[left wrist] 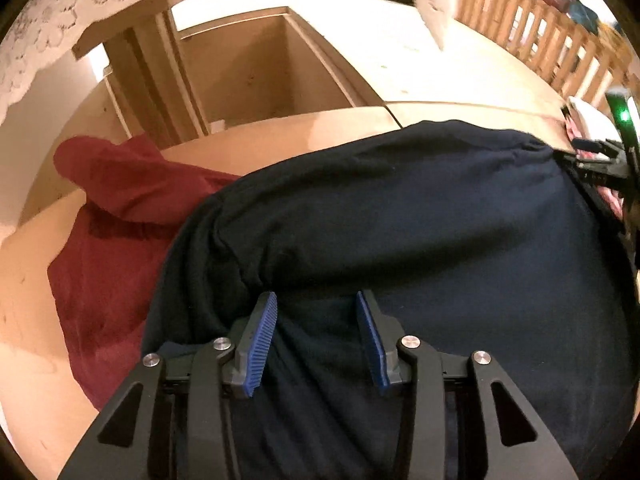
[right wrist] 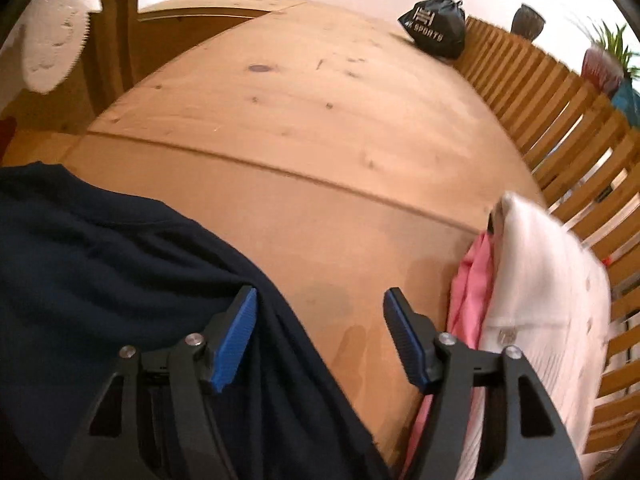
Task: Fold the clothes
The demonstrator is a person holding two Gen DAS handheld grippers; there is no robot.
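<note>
A dark navy garment [left wrist: 400, 208] lies rumpled across the wooden tabletop [right wrist: 300, 120]. In the left wrist view my left gripper [left wrist: 317, 298] hovers over its near part. The blue pads [left wrist: 264, 332] stand apart with loose navy cloth below them, and nothing is pinched. In the right wrist view my right gripper [right wrist: 320, 294] stands wide open at the garment's right edge [right wrist: 120, 260]. One of its fingers is over the navy cloth and the other over bare wood, with nothing between the pads.
A maroon garment [left wrist: 120, 240] lies left of the navy one, partly under it. White [right wrist: 532, 280] and pink clothes [right wrist: 472, 280] are piled at the right. A slatted wooden railing [right wrist: 560, 120] borders the right side. A black bag [right wrist: 436, 32] sits at the far end.
</note>
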